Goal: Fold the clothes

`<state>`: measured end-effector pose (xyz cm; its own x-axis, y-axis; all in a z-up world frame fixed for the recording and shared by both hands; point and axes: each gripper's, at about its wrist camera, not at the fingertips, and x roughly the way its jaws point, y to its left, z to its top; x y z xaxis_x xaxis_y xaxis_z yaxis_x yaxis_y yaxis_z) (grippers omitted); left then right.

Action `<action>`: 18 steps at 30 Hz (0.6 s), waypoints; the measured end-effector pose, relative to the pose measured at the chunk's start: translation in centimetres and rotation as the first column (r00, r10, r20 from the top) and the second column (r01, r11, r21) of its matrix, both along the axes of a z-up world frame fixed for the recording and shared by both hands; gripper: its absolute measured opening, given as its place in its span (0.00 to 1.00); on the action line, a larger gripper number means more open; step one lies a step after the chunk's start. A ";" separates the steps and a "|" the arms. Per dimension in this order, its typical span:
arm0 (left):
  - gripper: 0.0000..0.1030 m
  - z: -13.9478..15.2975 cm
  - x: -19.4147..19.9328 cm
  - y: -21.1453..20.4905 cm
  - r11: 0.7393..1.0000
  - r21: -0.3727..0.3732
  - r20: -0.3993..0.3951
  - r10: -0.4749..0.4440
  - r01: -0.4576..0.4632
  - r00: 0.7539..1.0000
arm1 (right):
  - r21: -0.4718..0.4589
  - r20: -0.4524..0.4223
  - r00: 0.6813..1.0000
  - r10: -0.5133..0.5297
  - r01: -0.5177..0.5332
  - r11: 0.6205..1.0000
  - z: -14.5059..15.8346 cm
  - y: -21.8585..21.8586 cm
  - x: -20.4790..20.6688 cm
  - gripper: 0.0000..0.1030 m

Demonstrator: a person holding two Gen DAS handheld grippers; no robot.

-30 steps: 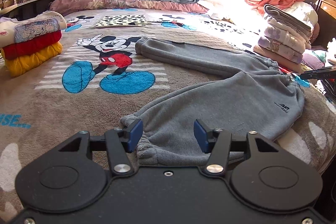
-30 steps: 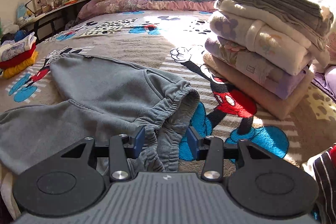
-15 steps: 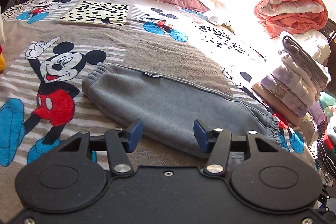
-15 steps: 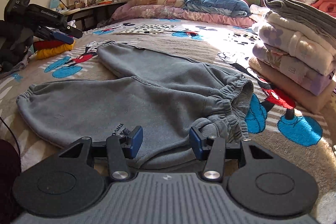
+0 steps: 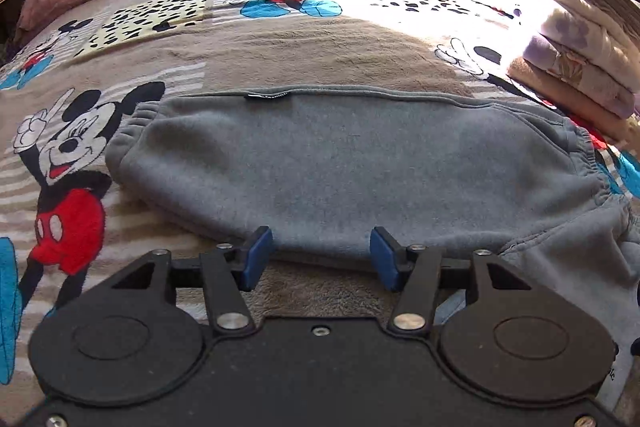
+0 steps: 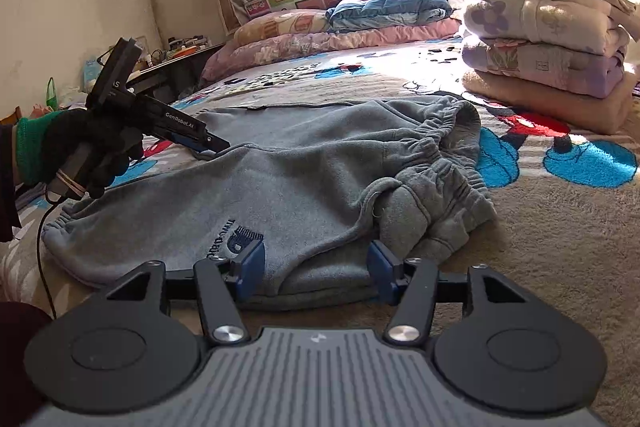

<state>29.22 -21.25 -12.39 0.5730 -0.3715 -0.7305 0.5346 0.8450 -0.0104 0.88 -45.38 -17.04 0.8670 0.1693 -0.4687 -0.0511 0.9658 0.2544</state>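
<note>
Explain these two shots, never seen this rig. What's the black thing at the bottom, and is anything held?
No robot: a person holds a two-finger tool in each hand, each with a fisheye camera looking along its fingers. The black plate at the bottom is that tool's body. The left tool is open, holding nothing, over the near edge of the grey sweatpants, which lie spread on a cartoon-print blanket. The right tool, jaws just opening, is near the waistband; no grip shows. Its view also shows the gloved left hand. Folded clothes are stacked at the right.

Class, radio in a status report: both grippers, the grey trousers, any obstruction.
Left gripper open, empty. Right gripper just opened, straddling the grey fleece trousers, unfolded on the blanket. Nothing in the way.
</note>
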 end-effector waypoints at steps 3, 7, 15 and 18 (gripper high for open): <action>0.52 1.0 0.1 2.2 0.998 -0.032 0.001 0.062 -0.062 0.998 | -0.033 0.002 1.000 0.002 -0.002 0.999 0.1 0.4 -0.3 0.56; 0.52 2.9 2.0 4.3 0.979 -0.122 -0.018 0.163 -0.164 0.986 | -0.049 0.007 1.000 -0.010 0.010 0.999 0.4 0.6 -1.4 0.56; 0.52 1.8 8.7 3.7 0.937 -0.237 -0.082 0.242 -0.255 0.967 | -0.104 0.007 1.000 -0.014 0.014 0.994 0.0 1.2 -2.6 0.56; 0.47 -1.3 10.1 3.6 0.949 -0.102 -0.108 0.286 -0.297 0.952 | -0.097 0.012 1.000 -0.005 0.006 0.995 0.0 1.3 -2.5 0.56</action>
<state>39.37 -17.62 -13.70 0.6019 -0.2828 -0.7468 0.2570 0.9540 -0.1541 -1.65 -44.06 -16.99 0.8734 0.1186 -0.4723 -0.0482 0.9862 0.1584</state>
